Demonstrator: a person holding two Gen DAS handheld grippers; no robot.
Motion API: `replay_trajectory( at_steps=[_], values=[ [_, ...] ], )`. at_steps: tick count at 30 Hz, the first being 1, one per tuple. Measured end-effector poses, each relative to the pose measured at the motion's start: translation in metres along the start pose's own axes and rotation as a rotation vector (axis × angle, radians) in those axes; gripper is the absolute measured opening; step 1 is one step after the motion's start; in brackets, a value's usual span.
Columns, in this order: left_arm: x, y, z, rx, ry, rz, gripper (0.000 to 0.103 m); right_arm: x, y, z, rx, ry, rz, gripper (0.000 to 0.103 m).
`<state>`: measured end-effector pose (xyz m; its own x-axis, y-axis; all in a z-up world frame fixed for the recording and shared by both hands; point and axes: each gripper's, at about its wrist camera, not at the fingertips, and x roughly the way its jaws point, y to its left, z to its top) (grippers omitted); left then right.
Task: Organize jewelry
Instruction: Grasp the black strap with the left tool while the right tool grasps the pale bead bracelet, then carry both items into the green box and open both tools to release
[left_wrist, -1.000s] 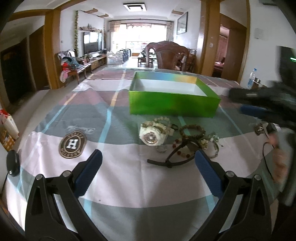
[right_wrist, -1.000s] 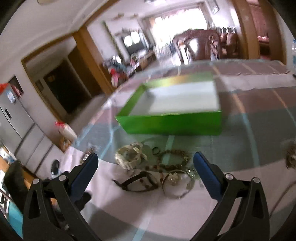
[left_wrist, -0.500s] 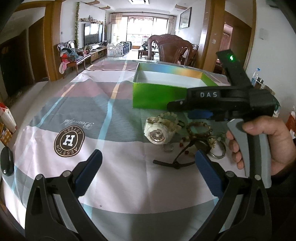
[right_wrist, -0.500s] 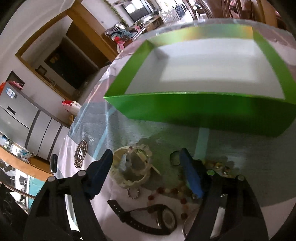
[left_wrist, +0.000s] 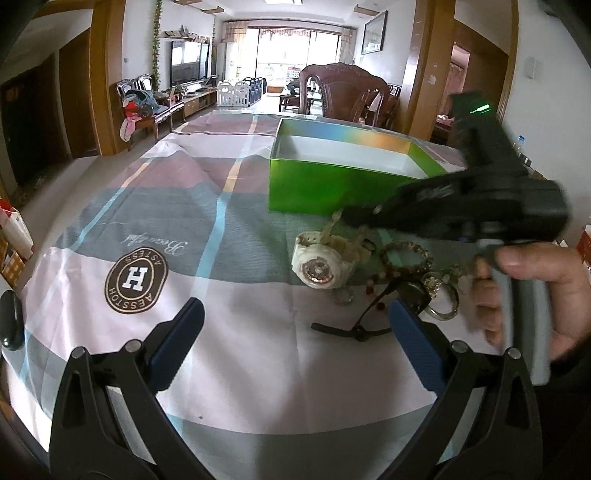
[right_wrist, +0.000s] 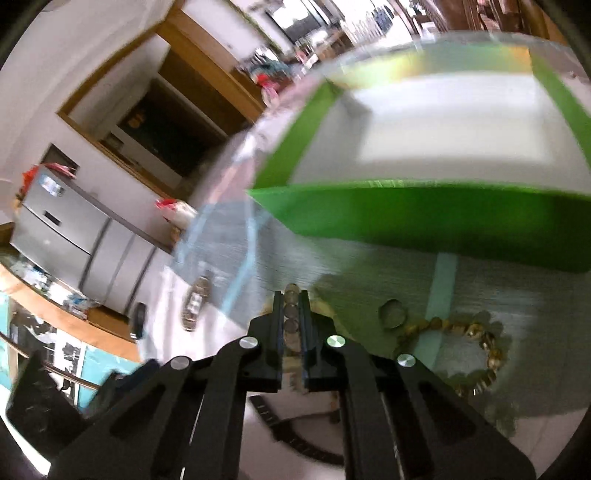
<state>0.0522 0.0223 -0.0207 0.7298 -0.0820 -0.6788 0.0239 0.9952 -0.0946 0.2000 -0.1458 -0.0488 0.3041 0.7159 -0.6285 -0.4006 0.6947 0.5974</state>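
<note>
The table's checked cloth (left_wrist: 229, 206) filled the left wrist view, with wide bare fabric to the left of the jewelry and in front of it. The green box (left_wrist: 325, 188) stood open-topped on the cloth just behind the pile, its near wall close to the pieces and its white floor bare.

The person's right hand (left_wrist: 532, 295) reached in from the right edge, wrapped around the grey handle, the tool slanting down and leftward over the heap. The right gripper (right_wrist: 291, 314) had just been closing, and its fingers (right_wrist: 276, 325) were clamped on a beaded bracelet (right_wrist: 291, 321), a row of pale beads showing in the narrow gap between the pads. The left gripper (left_wrist: 295, 350) hovered low over bare cloth in front of the pile, its blue-padded fingers (left_wrist: 177, 343) spread wide with nothing between them.

The white watch (left_wrist: 321, 262) lay at the left of the pile, the brown bead bracelet (left_wrist: 406, 254) just right of it, and the black watch (left_wrist: 369, 325) nearest the left gripper. A small ring (right_wrist: 393, 315) lay close to the box wall.
</note>
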Motion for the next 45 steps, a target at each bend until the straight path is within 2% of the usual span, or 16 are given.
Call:
replay_trajectory(
  at_steps=[6,12,14,16,18,19,21,22,24,26,29,36,40,45],
  values=[
    [0.011,-0.018,-0.001,0.054,0.023,-0.037,0.099,-0.076,0.022,-0.016,-0.054,-0.188,0.051,0.008],
    [0.026,-0.048,-0.002,0.187,0.035,-0.063,0.097,-0.145,0.010,-0.053,-0.024,-0.331,0.036,0.008],
    [0.035,-0.056,-0.003,0.224,0.060,-0.077,0.088,-0.152,0.006,-0.066,-0.015,-0.347,0.014,0.008],
    [0.045,-0.062,-0.005,0.256,0.101,-0.082,0.069,-0.160,-0.001,-0.078,0.004,-0.359,-0.001,0.008],
    [0.058,-0.067,-0.006,0.285,0.144,-0.104,0.059,-0.165,-0.008,-0.085,0.033,-0.365,0.003,0.008],
    [0.065,-0.068,-0.008,0.290,0.171,-0.112,0.050,-0.167,-0.011,-0.088,0.045,-0.367,0.004,0.008],
    [0.071,-0.069,-0.009,0.303,0.181,-0.115,0.043,-0.166,-0.014,-0.089,0.055,-0.365,0.004,0.008],
    [0.072,-0.069,-0.009,0.296,0.181,-0.126,0.030,-0.164,-0.014,-0.090,0.056,-0.361,0.001,0.008],
    [0.070,-0.064,-0.006,0.273,0.182,-0.142,0.015,-0.161,-0.014,-0.090,0.055,-0.355,-0.001,0.008],
    [0.062,-0.061,-0.004,0.260,0.149,-0.143,0.015,-0.160,-0.012,-0.092,0.050,-0.351,0.006,0.008],
    [0.037,-0.054,-0.001,0.216,0.072,-0.196,0.015,-0.162,-0.007,-0.096,0.035,-0.357,0.003,0.008],
    [-0.029,-0.029,0.013,0.141,-0.098,-0.243,0.015,-0.166,0.008,-0.106,-0.012,-0.397,-0.049,0.008],
    [-0.042,-0.023,0.015,0.112,-0.131,-0.233,0.015,-0.167,0.015,-0.113,-0.034,-0.397,-0.058,0.008],
    [-0.042,-0.020,0.010,0.086,-0.116,-0.242,0.015,-0.166,0.018,-0.116,-0.046,-0.392,-0.073,0.008]
  ],
)
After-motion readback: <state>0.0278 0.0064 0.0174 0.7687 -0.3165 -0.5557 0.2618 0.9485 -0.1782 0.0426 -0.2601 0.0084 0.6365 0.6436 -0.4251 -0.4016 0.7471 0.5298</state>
